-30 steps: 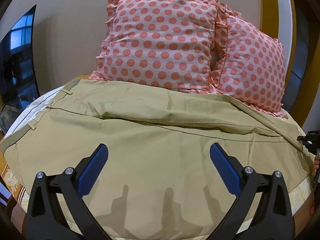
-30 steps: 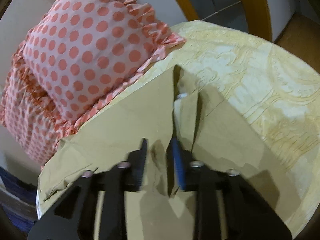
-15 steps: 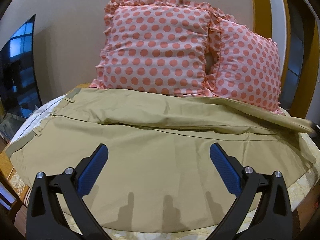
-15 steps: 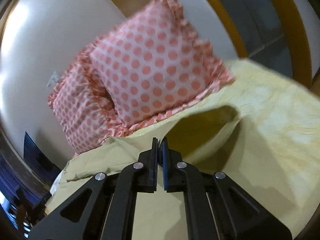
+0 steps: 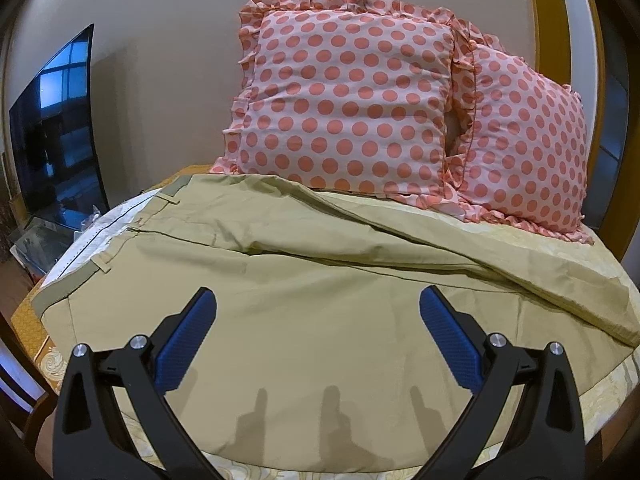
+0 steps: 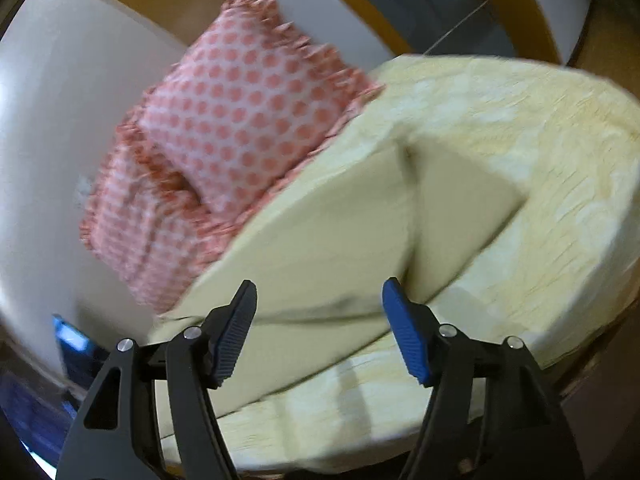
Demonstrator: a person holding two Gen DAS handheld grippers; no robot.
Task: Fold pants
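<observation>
Khaki pants (image 5: 320, 280) lie spread across the bed, waistband at the left, legs running to the right, one leg lying over the other with a seam ridge between them. My left gripper (image 5: 318, 316) is open and empty, hovering above the near leg. In the right wrist view the leg ends (image 6: 340, 240) lie flat on the yellow bedspread (image 6: 540, 152). My right gripper (image 6: 320, 312) is open and empty just above and in front of the hems. This view is blurred by motion.
Two pink polka-dot pillows (image 5: 352, 108) lean on the wall behind the pants; they also show in the right wrist view (image 6: 240, 120). A dark TV screen (image 5: 56, 132) stands at the left. A wooden frame (image 6: 500, 8) runs beyond the bed.
My right gripper was shut on the leg end, lifted it, then opened and let it go; the leg end now lies flat. My left gripper pulled back slightly and stayed open.
</observation>
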